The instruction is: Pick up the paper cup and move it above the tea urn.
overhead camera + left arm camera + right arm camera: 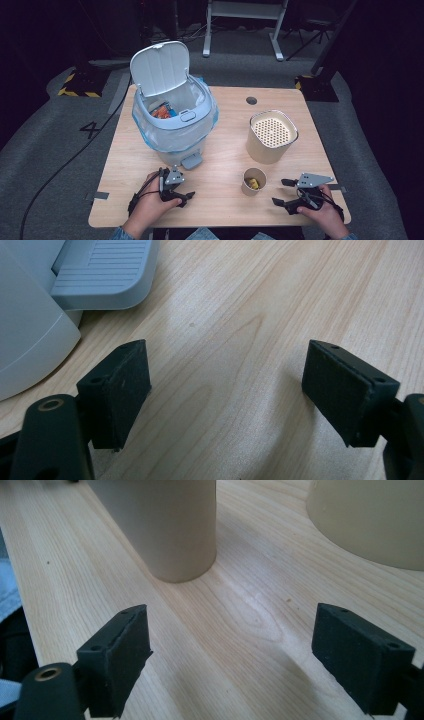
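Beside the paper cup (254, 181), right tongs (284, 192) gape empty.

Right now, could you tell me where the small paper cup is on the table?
In the high view the small paper cup stands near the table's front edge, right of centre, just before the tall beige container and left of the right gripper.

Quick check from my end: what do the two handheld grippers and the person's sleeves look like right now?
Both are black. The left gripper and right gripper each carry a grey three-cornered plate on top, with thin black cables running over the hands. The pads are flat, rectangular, matte black, with small screw holes. Cuffs look like blue denim.
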Available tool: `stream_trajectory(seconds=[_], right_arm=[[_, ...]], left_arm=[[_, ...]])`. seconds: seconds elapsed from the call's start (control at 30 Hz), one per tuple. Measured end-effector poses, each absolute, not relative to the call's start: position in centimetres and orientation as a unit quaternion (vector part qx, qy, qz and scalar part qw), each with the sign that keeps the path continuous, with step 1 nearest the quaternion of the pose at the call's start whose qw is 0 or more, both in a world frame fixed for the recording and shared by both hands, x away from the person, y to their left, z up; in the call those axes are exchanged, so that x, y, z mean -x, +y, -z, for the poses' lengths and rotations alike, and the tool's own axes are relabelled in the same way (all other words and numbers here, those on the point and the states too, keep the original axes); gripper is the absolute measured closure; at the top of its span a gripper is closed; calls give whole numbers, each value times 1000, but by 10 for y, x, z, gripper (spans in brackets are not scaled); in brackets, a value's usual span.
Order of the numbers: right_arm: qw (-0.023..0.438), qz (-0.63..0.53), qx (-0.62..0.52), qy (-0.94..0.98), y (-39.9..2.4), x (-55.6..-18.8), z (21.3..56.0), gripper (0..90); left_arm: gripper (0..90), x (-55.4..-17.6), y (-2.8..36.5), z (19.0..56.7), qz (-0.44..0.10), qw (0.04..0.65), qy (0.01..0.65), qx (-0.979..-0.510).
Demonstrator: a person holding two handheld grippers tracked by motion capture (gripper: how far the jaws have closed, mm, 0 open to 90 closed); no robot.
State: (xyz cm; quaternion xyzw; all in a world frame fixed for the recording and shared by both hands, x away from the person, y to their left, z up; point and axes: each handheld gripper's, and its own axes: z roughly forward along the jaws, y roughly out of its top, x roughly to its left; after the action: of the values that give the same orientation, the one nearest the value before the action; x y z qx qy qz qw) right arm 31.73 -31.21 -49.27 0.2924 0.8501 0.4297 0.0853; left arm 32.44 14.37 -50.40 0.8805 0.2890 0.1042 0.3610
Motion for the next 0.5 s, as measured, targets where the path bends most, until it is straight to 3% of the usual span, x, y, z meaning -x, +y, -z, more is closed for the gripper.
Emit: stream_trajectory(seconds=[0.5], right_arm=[[103,-451,-258,848,-274,-315,481,174]], left_arm=[[223,-326,144,504,-110,362,299,-876]])
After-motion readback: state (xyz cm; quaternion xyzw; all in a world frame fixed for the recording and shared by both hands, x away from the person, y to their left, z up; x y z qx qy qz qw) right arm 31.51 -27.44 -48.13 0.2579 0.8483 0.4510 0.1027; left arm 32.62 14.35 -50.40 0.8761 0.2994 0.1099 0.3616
